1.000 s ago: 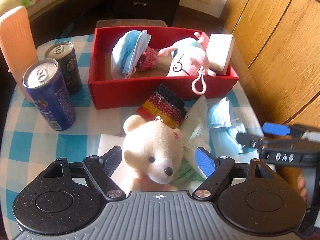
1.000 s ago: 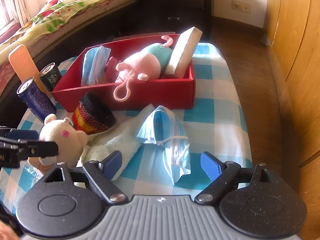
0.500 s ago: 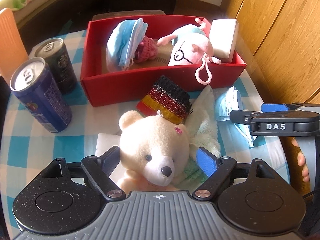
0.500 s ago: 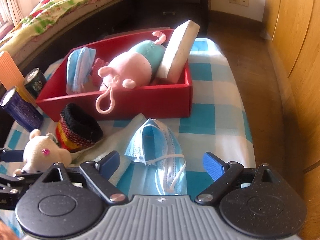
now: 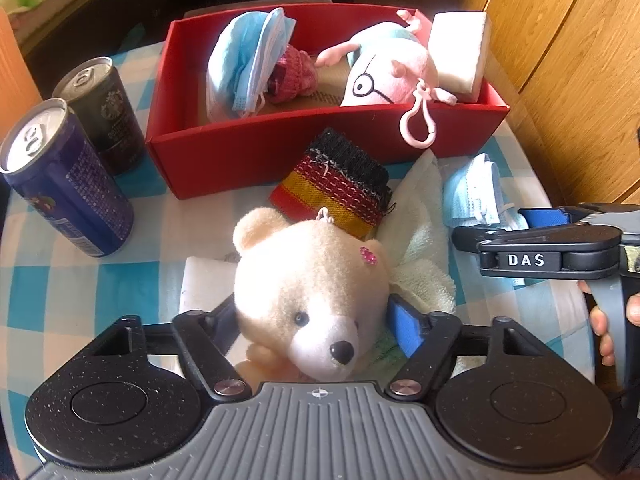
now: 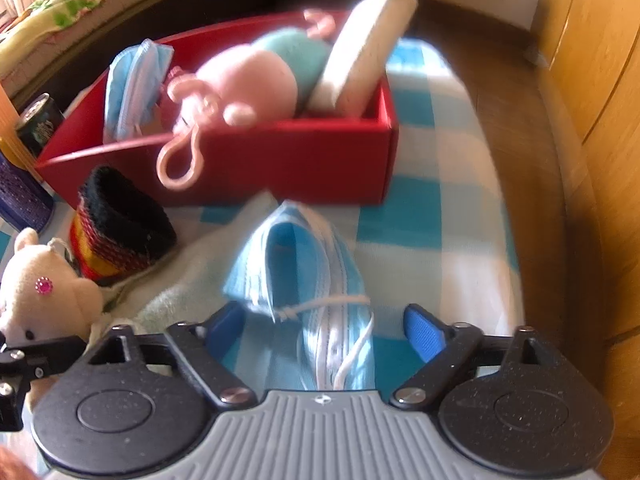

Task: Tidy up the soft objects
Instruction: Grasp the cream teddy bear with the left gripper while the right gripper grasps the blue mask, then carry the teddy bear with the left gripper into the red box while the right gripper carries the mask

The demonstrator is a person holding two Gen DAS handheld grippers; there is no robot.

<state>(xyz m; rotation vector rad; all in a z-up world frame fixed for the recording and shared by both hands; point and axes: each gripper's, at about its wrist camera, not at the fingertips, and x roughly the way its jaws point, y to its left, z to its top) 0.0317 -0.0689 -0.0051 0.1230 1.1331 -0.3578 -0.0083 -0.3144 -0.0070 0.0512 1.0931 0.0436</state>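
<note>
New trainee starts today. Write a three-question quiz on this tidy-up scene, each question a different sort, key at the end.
1. True or false: the teddy bear lies inside the red box.
2. What lies between the right gripper fingers: A) sponge B) face mask C) can?
3. How many drink cans stand left of the box?

Key: 1 false, it lies on the table between the left gripper fingers. 2 B. 3 two, a blue can and a dark can.

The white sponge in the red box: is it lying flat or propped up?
Propped up. The white sponge leans tilted against the red box's end wall, its top above the rim.
</note>
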